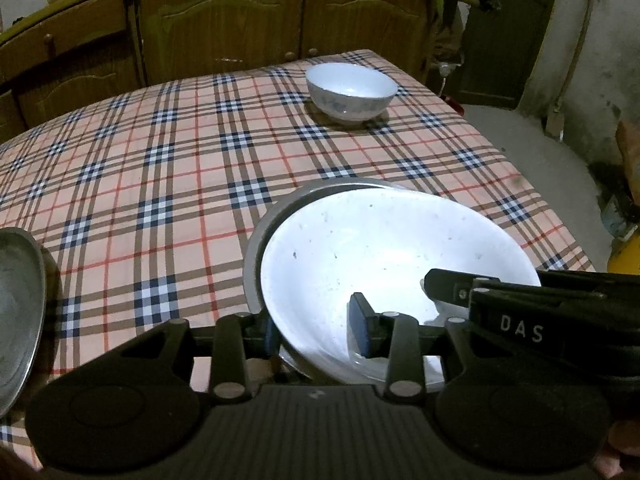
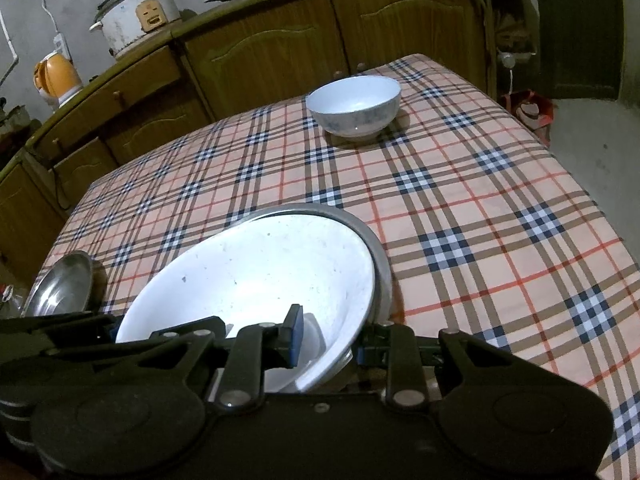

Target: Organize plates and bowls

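Both grippers have hold of the same white plate (image 1: 384,248), one on each side of its near rim, which is probably why it sits tilted: it is carried by two points instead of one. The left gripper (image 1: 316,334) is closed over the rim, one of its fingers (image 1: 358,328) inside the dish and the other below the edge. The right gripper (image 2: 334,338) grips the opposite side in the same way, blue-padded finger inside, the other outside. Under the white plate shows the grey rim of a metal plate (image 2: 360,224), so the white one looks to be going onto it as a stack, though I cannot tell whether they touch. A white bowl (image 1: 352,90) stands alone, well apart at the far end of the checked cloth covering the bench (image 1: 160,160). Another steel plate (image 2: 60,286) lies at the left edge, apparently still to be gathered
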A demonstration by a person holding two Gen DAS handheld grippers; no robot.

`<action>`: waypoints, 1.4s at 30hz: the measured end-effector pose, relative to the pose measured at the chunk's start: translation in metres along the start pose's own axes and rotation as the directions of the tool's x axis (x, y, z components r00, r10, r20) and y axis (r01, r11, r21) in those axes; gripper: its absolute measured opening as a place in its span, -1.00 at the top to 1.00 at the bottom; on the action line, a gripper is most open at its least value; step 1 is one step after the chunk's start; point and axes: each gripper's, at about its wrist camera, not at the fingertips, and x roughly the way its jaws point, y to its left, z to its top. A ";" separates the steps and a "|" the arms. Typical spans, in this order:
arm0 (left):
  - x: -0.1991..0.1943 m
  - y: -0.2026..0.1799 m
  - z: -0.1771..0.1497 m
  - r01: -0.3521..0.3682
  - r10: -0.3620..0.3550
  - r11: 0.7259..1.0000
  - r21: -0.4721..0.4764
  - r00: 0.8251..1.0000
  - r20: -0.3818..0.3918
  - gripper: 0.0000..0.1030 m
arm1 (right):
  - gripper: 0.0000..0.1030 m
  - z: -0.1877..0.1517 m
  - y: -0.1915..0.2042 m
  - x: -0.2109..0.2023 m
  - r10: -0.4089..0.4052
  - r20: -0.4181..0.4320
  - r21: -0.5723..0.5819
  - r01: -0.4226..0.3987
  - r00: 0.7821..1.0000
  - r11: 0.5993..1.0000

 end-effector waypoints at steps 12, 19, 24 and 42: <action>-0.002 0.002 0.006 -0.032 0.032 0.999 0.011 0.999 0.017 0.30 | 0.39 0.006 0.001 0.005 0.023 0.008 0.012 -0.024 1.000 1.000; 0.002 0.007 0.006 -0.057 0.057 0.998 0.015 0.998 0.010 0.29 | 0.38 0.005 0.004 0.016 0.045 -0.008 0.019 -0.045 0.999 0.999; 0.006 0.009 0.006 -0.065 0.065 0.998 0.023 0.998 0.019 0.25 | 0.37 0.003 0.005 0.022 0.043 -0.026 0.017 -0.042 0.999 0.999; 0.009 0.006 0.005 -0.080 0.078 0.995 0.059 0.996 0.043 0.20 | 0.22 0.010 -0.004 0.010 0.025 -0.024 -0.011 -0.026 0.999 1.000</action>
